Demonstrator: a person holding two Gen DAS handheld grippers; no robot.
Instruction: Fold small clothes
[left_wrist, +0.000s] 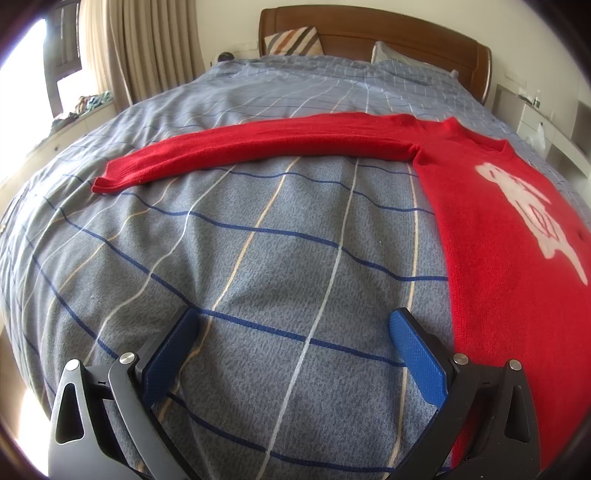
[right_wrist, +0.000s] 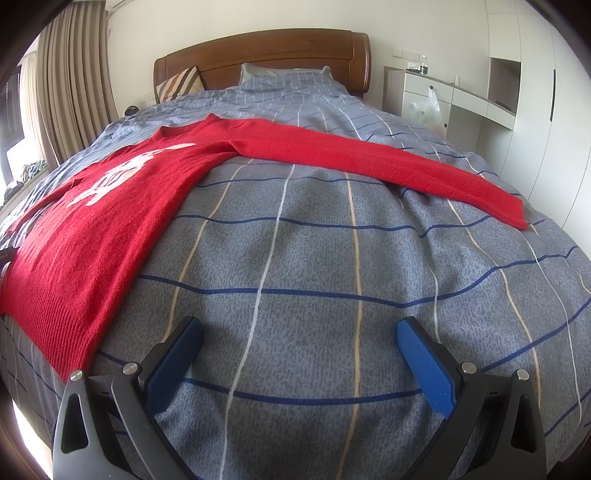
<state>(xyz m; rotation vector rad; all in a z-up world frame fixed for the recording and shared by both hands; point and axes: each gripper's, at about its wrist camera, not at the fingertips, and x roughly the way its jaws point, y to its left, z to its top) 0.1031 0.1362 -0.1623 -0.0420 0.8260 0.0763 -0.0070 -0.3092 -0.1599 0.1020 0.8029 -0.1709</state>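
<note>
A red knit sweater (left_wrist: 498, 236) with a white pattern on its chest lies flat, face up, on the bed. In the left wrist view its body fills the right side and one sleeve (left_wrist: 251, 151) stretches out to the left. My left gripper (left_wrist: 293, 325) hovers open over bare quilt, just left of the sweater's side edge. In the right wrist view the sweater (right_wrist: 110, 206) lies at the left and its other sleeve (right_wrist: 388, 162) reaches right. My right gripper (right_wrist: 299, 332) is open over the quilt, right of the ribbed hem, holding nothing.
The bed carries a blue-grey checked quilt (left_wrist: 258, 258) with a wooden headboard (right_wrist: 266, 51) and pillows (right_wrist: 181, 85) at the far end. Curtains and a window (left_wrist: 22, 74) stand on the left. White cabinets (right_wrist: 517, 92) and a plastic bag (right_wrist: 430, 107) line the right wall.
</note>
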